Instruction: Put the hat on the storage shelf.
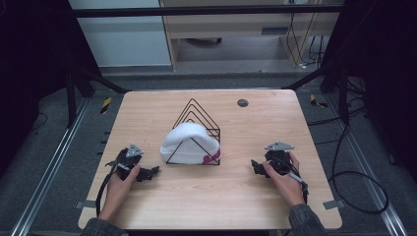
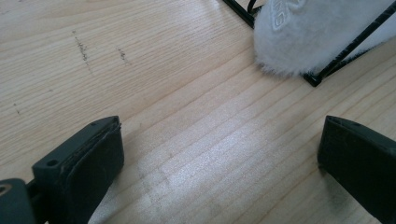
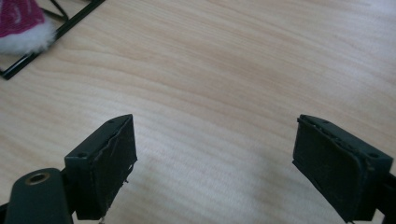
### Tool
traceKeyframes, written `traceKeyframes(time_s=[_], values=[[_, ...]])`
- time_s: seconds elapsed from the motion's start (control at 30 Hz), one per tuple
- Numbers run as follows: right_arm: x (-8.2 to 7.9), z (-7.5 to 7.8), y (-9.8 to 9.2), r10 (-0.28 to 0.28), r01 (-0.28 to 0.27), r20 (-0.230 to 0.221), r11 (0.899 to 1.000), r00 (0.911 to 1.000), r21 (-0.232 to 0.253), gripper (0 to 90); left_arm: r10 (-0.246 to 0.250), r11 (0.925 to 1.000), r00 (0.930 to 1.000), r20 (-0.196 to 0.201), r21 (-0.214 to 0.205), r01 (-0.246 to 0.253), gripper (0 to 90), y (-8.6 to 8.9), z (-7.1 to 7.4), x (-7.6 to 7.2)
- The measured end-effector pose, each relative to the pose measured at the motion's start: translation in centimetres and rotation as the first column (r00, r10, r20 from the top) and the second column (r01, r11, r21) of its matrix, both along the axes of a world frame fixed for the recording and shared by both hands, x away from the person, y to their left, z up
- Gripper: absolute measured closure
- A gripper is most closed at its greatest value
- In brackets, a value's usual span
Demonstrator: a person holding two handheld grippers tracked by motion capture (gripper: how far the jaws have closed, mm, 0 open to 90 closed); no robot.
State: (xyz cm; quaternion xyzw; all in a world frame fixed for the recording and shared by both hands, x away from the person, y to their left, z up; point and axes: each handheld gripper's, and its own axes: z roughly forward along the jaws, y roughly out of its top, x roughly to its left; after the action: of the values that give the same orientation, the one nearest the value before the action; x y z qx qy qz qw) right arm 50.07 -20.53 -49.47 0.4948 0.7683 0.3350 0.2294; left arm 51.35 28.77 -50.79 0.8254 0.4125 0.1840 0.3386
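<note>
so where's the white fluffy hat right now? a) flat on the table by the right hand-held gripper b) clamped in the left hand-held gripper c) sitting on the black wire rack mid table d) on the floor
c: the white hat is draped over the black wire rack mid table, and both hand-held grippers are open with nothing in them, left and right.

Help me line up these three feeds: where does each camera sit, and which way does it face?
High view: above the person's side, looking forward and down on the table; both forearms, the left gripper and right gripper flank the hat in the wire rack.
Left gripper view: rides the left gripper, low over the wood, facing the hat; open jaws show.
Right gripper view: rides the right gripper, facing the rack's other corner; open jaws show.
Shared: all three show hat and rack.
</note>
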Motion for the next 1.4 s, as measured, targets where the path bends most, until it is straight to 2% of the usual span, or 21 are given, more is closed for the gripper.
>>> traceKeyframes(time_s=[0.1,0.3,0.67,0.73,0.8,0.97,1.07,1.2,1.4], values=[[0.8,0.0,0.2,-0.013,0.013,0.011,1.0,0.9999,-0.007,14.1,0.0,1.0,1.0,0.0,0.0,0.0,0.0,0.0,0.0,0.0],[2.0,-0.3,0.6,-0.033,0.033,-0.002,0.999,0.9995,-0.004,14.1,0.0,1.0,1.0,0.0,0.0,0.0,0.0,0.0,0.0,0.0],[2.5,-0.9,1.3,-0.044,0.044,-0.028,0.999,0.9987,0.004,13.3,0.0,1.0,1.0,0.0,0.0,0.0,0.0,0.0,0.0,0.0],[2.6,-1.1,1.4,-0.042,0.042,-0.032,0.999,0.9986,-0.01,13.3,0.0,1.0,1.0,0.0,0.0,0.0,0.0,0.0,0.0,0.0],[2.6,-1.3,1.5,-0.044,0.044,-0.035,0.999,0.9984,0.002,12.5,0.0,1.0,1.0,0.0,0.0,0.0,0.0,0.0,0.0,0.0],[2.1,-1.7,1.5,-0.056,0.056,-0.003,0.998,0.9984,0.014,11.7,0.0,1.0,1.0,0.0,0.0,0.0,0.0,0.0,0.0,0.0],[1.7,-1.7,1.5,-0.057,0.057,-0.002,0.998,0.9984,0.014,11.7,-0.001,1.0,1.0,0.0,0.001,0.001,0.0,0.0,0.0,0.0],[0.8,-1.7,1.6,-0.083,0.083,-0.006,0.996,0.9965,0.018,11.8,0.006,1.0,1.0,-0.001,-0.001,-0.006,0.0,0.0,0.0,-0.1],[0.7,-1.7,1.7,-0.109,0.109,-0.005,0.994,0.9941,0.021,11.7,0.005,1.0,1.0,0.0,0.002,-0.005,0.0,0.0,0.0,-0.1]])
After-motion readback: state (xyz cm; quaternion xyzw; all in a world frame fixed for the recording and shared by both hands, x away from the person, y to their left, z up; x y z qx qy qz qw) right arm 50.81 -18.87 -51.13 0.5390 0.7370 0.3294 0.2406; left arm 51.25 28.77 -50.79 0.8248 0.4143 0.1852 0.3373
